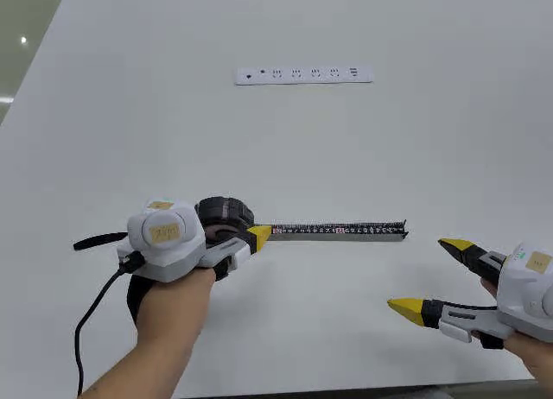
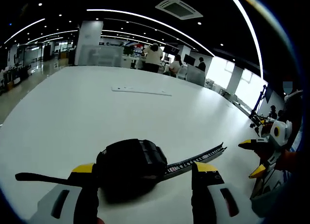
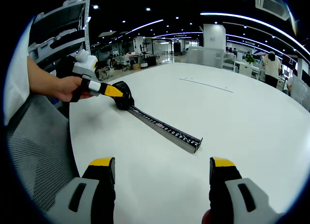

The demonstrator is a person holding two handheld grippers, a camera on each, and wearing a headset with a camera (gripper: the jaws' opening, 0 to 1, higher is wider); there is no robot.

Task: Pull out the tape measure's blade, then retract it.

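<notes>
Black round-cased tape measure (image 1: 225, 216) on the white worktop (image 1: 363, 148): retraction looks next, so steady the case and let the dark blade (image 1: 339, 231) run back straight, unkinked. It lies flat, long axis running from the case toward the right tongs (image 1: 421, 274), gaping empty near its hook. The left tongs (image 2: 144, 169) straddle the case, wide, unclamped
</notes>
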